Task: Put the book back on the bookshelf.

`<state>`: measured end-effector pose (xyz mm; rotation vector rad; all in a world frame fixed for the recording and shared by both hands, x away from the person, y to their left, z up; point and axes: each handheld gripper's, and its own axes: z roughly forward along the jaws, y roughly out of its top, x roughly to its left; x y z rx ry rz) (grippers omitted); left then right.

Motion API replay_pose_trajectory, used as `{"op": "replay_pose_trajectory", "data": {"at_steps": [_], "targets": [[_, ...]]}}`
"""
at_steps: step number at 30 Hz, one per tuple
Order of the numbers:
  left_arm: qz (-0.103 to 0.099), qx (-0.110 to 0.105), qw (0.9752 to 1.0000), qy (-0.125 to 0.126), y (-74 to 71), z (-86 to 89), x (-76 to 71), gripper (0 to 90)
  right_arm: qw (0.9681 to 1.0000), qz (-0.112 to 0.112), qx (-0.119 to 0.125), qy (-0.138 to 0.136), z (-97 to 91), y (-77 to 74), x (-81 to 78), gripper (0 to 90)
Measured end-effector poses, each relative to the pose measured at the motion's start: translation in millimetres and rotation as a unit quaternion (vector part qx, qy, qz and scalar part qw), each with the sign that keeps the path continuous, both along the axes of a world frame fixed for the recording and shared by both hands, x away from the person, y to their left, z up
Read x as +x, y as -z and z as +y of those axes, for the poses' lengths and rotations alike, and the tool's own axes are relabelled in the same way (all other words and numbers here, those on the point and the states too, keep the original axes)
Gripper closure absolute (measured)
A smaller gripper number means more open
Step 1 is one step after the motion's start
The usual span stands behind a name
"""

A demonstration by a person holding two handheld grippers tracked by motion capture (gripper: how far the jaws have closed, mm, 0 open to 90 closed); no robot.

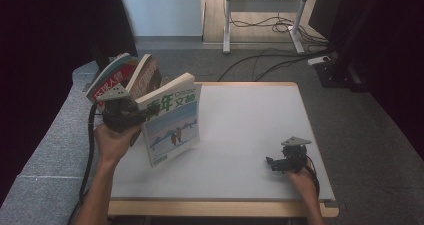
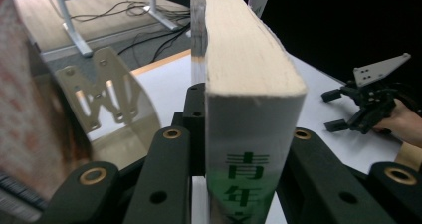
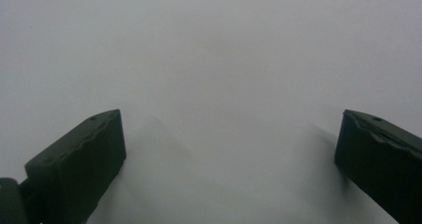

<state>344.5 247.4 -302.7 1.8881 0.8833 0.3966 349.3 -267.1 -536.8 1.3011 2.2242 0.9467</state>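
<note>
A thick book point(image 1: 172, 119) with a pale blue cover and green Chinese lettering hangs in the air over the table's left side. My left gripper point(image 1: 131, 114) is shut on its spine. In the left gripper view the two black jaws press on either side of the white spine of the book point(image 2: 249, 149), whose page block runs away from the camera. My right gripper point(image 1: 276, 163) rests low on the white table top point(image 1: 250, 130) near the front right corner. Its jaws stand wide apart over bare table surface point(image 3: 224, 84), nothing between them.
Behind my left hand several other books point(image 1: 125, 75) stand tilted in a metal bookend point(image 2: 99, 92) at the table's left edge. A desk frame and cables point(image 1: 270, 25) lie on the floor beyond the table. Grey padding point(image 1: 55, 135) borders the left.
</note>
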Motion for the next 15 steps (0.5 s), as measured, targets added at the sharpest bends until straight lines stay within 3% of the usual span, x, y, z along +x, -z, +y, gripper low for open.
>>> {"op": "replay_pose_trajectory", "data": {"at_steps": [15], "targets": [[0.007, 0.005, 0.9985, -0.054, -5.9, 31.0, -8.8, 74.4, 1.0, 0.0, 0.0, 0.0, -0.1, 0.0, 0.1, 0.0]]}}
